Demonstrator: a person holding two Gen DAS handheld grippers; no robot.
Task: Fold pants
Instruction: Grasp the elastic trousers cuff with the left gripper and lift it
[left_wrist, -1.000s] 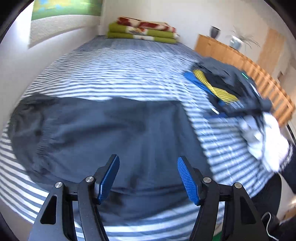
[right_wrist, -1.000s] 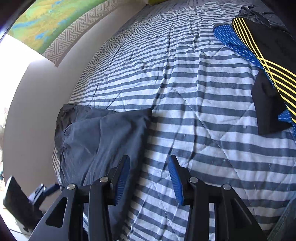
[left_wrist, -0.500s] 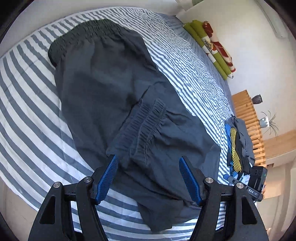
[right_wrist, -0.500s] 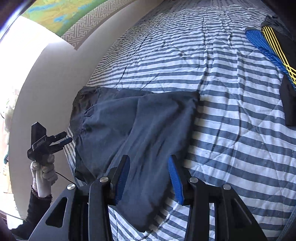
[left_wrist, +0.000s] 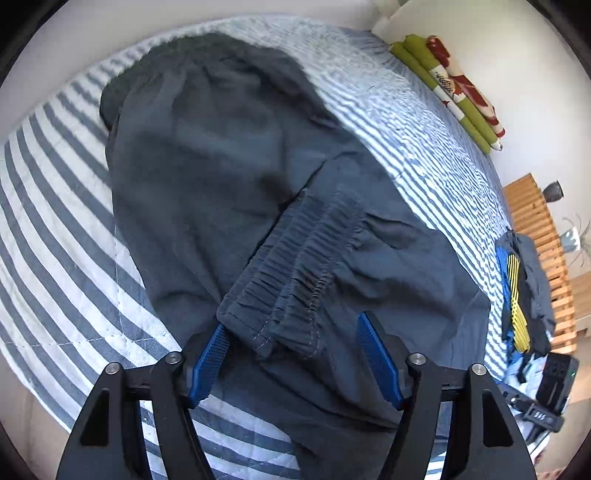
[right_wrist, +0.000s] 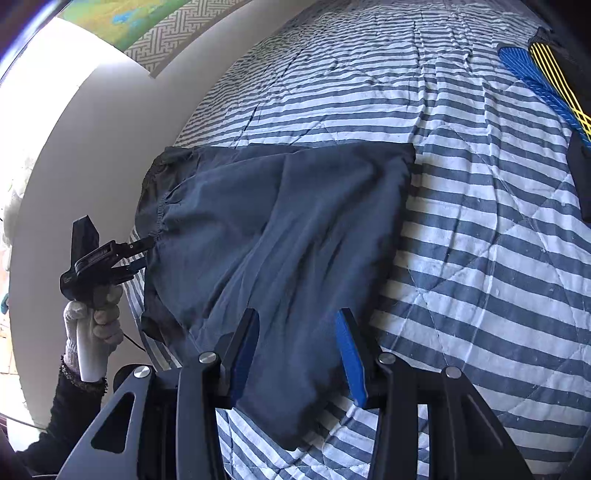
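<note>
Compared with a second ago, the left gripper (left_wrist: 295, 354) has rolled and dropped close over the dark pants (left_wrist: 229, 177); their gathered elastic cuff (left_wrist: 291, 280), then unseen, now lies between its fingers. Its jaws have just been closing a little, yet the right pad stands clear of the cloth: released. The right gripper (right_wrist: 299, 354) has shifted from the striped bedspread (right_wrist: 480, 258) onto the pants' other end, half open, gripping nothing. No readable writing; a small label on the device at right is illegible.
</note>
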